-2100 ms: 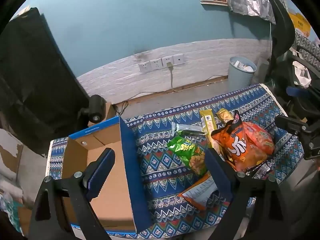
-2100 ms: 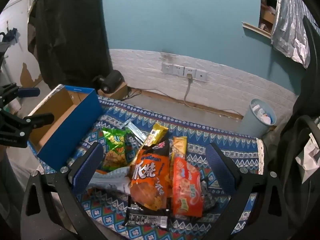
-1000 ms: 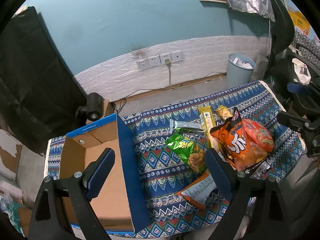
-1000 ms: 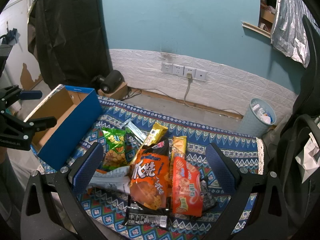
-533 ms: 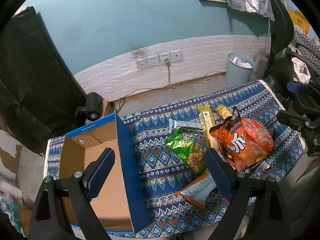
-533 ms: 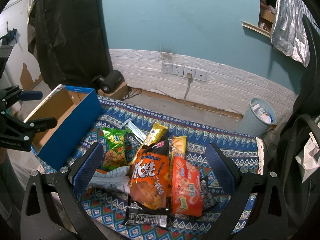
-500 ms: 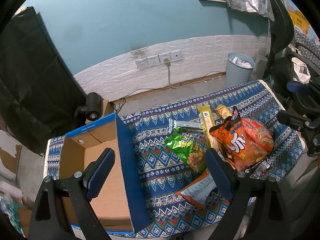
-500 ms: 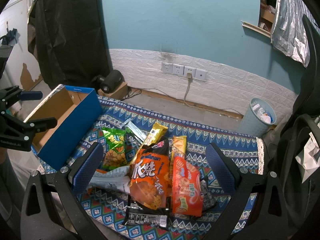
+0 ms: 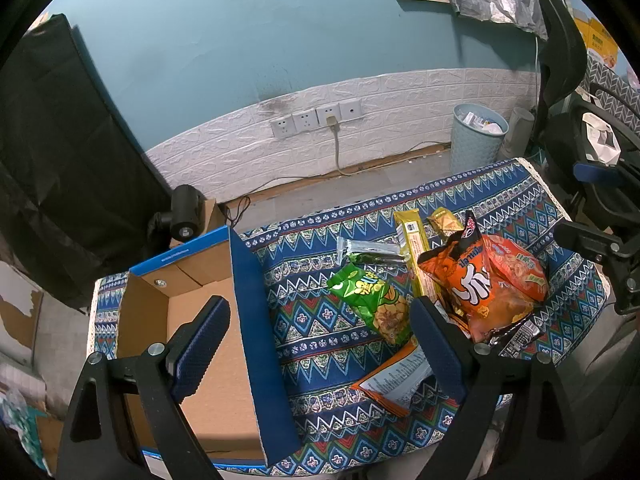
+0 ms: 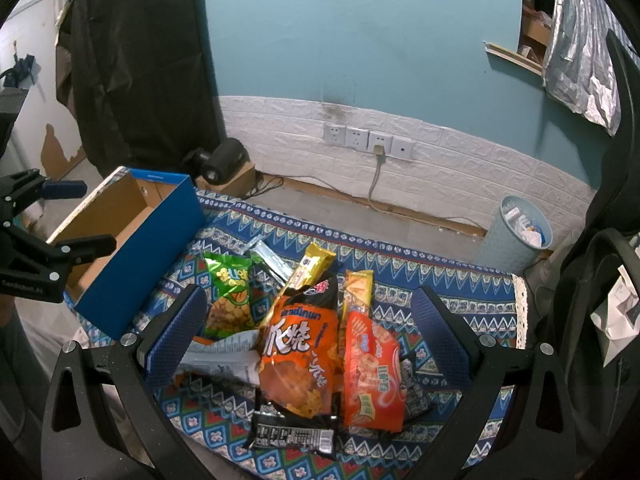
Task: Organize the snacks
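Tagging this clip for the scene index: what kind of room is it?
Probably a spare room or home office, not a kitchen: wall sockets above the bare floor, a waste bin, an office chair, and snacks on a patterned cloth.

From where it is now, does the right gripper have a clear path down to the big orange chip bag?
Probably yes: the right gripper is open right above the orange chip bag, which lies on top of the pile, nothing covering it.
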Action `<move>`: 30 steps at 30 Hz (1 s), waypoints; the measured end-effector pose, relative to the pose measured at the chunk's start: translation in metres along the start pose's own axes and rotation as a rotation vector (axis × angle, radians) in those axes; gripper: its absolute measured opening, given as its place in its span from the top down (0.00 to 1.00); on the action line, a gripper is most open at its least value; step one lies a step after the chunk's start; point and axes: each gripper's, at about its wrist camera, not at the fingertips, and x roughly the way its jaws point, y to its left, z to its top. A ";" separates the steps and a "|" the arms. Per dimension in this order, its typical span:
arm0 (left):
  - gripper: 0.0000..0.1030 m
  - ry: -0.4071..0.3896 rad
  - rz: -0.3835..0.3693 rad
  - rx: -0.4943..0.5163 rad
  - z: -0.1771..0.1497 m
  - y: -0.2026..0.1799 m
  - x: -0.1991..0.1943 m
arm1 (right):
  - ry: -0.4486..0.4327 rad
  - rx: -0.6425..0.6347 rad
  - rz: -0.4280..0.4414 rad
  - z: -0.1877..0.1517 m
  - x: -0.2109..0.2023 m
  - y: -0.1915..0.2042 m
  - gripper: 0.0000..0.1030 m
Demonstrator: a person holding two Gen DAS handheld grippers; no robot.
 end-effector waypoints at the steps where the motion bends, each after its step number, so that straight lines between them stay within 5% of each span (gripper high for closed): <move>1: 0.10 0.000 0.000 0.000 0.000 0.000 0.000 | 0.000 -0.002 0.000 -0.001 0.000 0.000 0.03; 30: 0.10 0.013 -0.005 0.024 0.002 -0.006 0.004 | 0.005 -0.006 -0.003 -0.004 0.000 0.001 0.03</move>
